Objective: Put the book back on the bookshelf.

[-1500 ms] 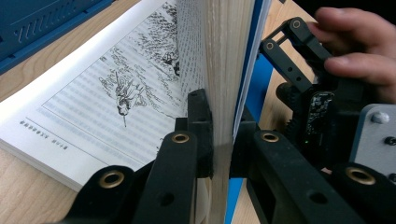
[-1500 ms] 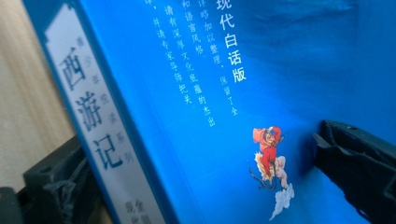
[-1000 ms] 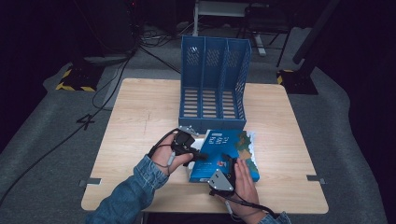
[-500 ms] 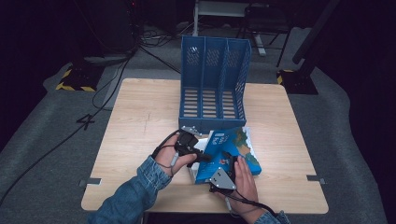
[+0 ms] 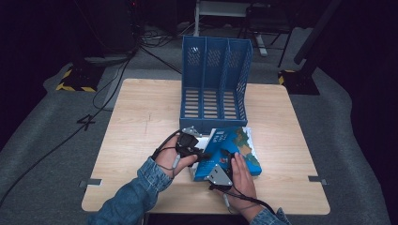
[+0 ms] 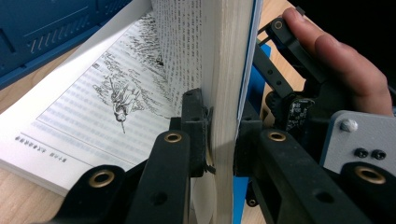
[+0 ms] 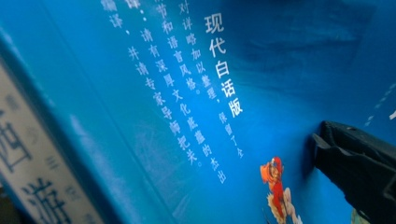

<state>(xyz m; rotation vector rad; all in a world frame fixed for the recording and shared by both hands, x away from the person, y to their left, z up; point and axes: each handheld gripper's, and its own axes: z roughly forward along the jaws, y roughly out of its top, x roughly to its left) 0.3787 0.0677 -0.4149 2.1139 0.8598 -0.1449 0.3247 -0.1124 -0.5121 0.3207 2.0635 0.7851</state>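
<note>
A blue-covered book (image 5: 237, 143) lies open on the table in front of the rack. In the left gripper view my left gripper (image 6: 223, 140) is shut on a thick block of pages and the blue cover (image 6: 224, 70), held upright on edge. Below it the printed page with a drawing (image 6: 107, 102) lies flat. My right gripper (image 5: 224, 161) rests against the outer side of the blue cover (image 7: 187, 93). One black fingertip (image 7: 359, 163) touches the cover, and the other is hidden, so I cannot tell its state. A hand (image 6: 345, 56) holds that gripper.
A blue three-slot file rack (image 5: 216, 79) stands upright just behind the book. The wooden table (image 5: 141, 117) has bare room at the left and right. The front edge is close under the forearms. Cables lie on the floor beyond.
The cover side of the book has come up from lying flat to standing tilted over the white pages. Both hands have stayed almost where they were.
</note>
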